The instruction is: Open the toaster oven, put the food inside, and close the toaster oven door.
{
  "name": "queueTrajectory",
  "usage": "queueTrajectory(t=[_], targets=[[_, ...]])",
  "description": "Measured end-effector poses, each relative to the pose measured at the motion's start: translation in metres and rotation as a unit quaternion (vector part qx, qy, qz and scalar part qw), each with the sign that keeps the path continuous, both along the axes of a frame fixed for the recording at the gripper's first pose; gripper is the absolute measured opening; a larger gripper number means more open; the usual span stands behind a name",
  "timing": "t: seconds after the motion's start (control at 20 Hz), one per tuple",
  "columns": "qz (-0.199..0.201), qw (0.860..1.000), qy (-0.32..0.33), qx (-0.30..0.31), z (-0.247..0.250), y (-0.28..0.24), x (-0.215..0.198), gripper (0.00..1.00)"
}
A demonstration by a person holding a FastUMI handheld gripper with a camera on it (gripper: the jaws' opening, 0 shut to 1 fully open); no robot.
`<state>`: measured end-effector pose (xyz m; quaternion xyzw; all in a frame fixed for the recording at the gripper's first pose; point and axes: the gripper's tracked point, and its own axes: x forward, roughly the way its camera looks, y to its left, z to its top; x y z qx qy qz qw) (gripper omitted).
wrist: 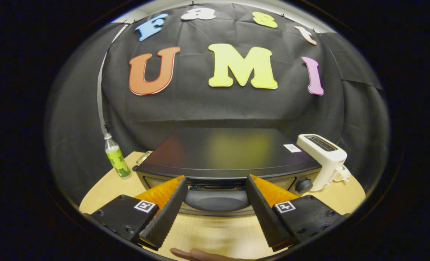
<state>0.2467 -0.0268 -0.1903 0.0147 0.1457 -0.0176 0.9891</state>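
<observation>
Gripper [215,185] spread wide, holding nothing, fingertips either side of the black toaster oven [226,159] door's dark curved handle [216,200]. Door looks shut. Food probably the bit at the oven's near edge, unclear. Centre on handle, close squarely, pull down along hinge arc.

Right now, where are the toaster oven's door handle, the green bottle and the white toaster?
door handle [216,200]: gripper view, middle of the grip, between the open gripper's [215,194] fingers.
green bottle [117,161]: gripper view, on its label.
white toaster [325,159]: gripper view, on its side wall.
</observation>
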Motion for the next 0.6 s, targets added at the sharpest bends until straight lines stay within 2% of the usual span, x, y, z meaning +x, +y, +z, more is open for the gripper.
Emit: queueTrajectory(t=[0.3, 0.6], targets=[[-0.006, 0.999, 0.051, -0.009, -0.003, -0.001, 0.007, 1.0], [0.004, 0.999, 0.053, 0.005, -0.003, -0.001, -0.005, 1.0]])
